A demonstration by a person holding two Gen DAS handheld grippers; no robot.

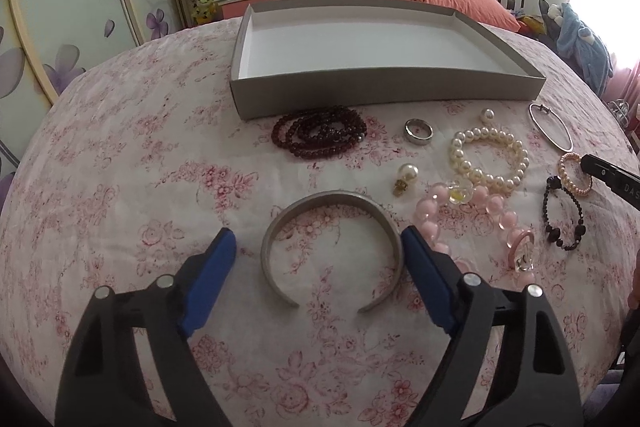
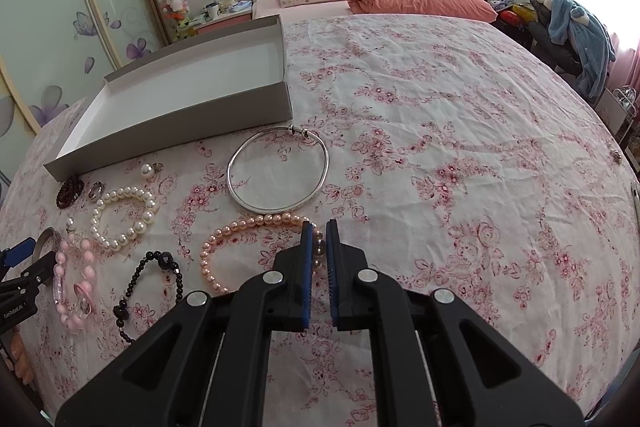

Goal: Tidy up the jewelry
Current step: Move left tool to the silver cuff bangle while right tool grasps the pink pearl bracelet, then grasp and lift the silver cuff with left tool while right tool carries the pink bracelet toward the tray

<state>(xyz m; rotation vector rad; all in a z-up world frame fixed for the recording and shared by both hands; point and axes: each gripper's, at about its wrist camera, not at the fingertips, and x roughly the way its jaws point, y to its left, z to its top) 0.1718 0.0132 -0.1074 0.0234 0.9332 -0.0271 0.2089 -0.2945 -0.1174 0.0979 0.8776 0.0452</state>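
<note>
Straddling the silver cuff (image 1: 331, 247) on the bed (image 1: 120, 187), the left gripper (image 1: 318, 241) has its jaws apart, not yet pressing. Its gap faces six o'clock; the empty box (image 1: 380, 91) lies at twelve. Right gripper (image 2: 319, 237) is clamped on the peach pearl bracelet (image 2: 240, 231).

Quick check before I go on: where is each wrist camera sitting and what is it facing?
Left wrist: behind the left tool, angled down at the bed; its open fingers straddle the silver cuff, grey tray beyond.
Right wrist: behind the right tool, angled down; its fingers pinch the peach pearl bracelet.
Shared: tray, white pearl bracelet, thin silver bangle; each view catches the other tool at its edge.
</note>
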